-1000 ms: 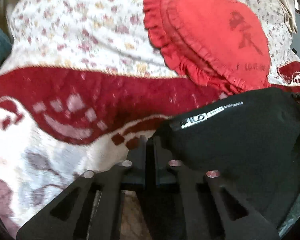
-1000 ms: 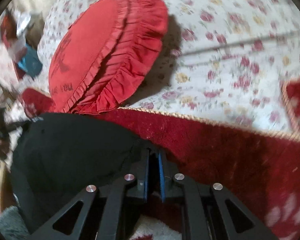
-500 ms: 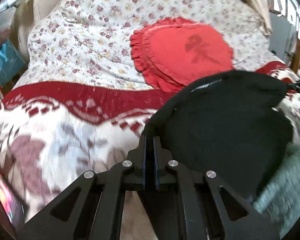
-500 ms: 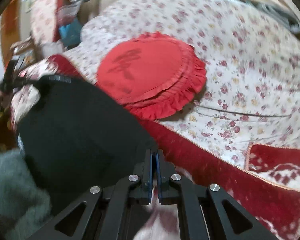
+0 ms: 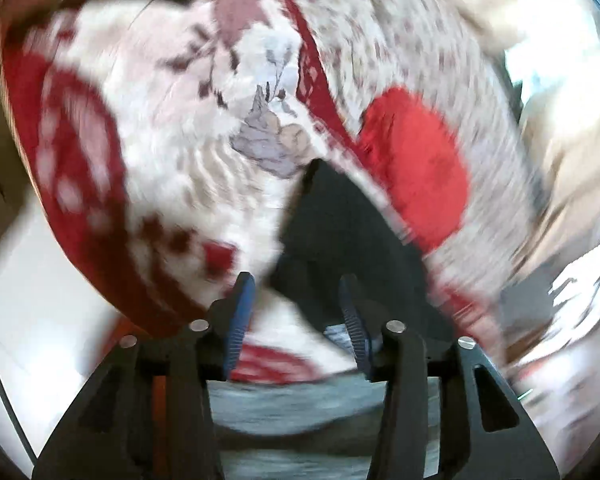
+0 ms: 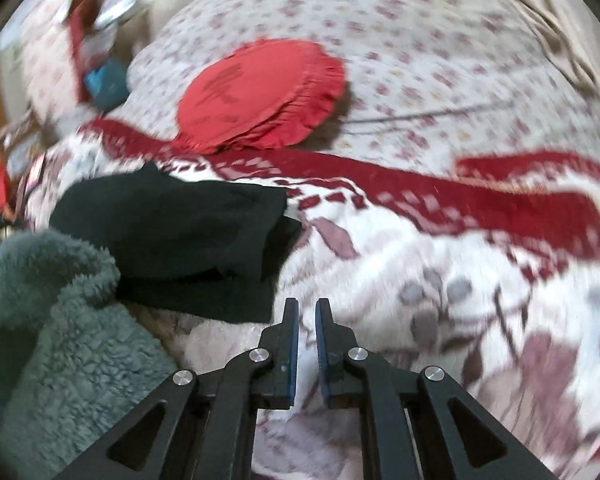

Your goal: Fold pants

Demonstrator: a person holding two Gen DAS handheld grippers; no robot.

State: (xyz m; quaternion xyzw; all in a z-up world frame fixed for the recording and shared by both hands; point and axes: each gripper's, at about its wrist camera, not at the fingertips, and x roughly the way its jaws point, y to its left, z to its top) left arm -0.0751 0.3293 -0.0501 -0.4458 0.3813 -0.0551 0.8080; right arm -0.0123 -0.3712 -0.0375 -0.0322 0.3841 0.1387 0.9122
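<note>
The black pants (image 6: 180, 236) lie folded in a stack on the red and white blanket (image 6: 420, 280), left of centre in the right wrist view. They also show in the blurred left wrist view (image 5: 340, 224), just beyond the fingers. My left gripper (image 5: 298, 300) is open and empty, raised above the near edge of the pants. My right gripper (image 6: 307, 308) is slightly open and empty, just right of the pants' near corner.
A red ruffled cushion (image 6: 260, 92) lies behind the pants on a floral bedspread (image 6: 440, 48). A grey-green fleece garment (image 6: 52, 320) lies at the left next to the pants. Clutter sits at the far left beyond the bed.
Both grippers have let go of the pants and opened. The pants now lie on the blanket. Both grippers have pulled back, and the left view has swung round sharply.
</note>
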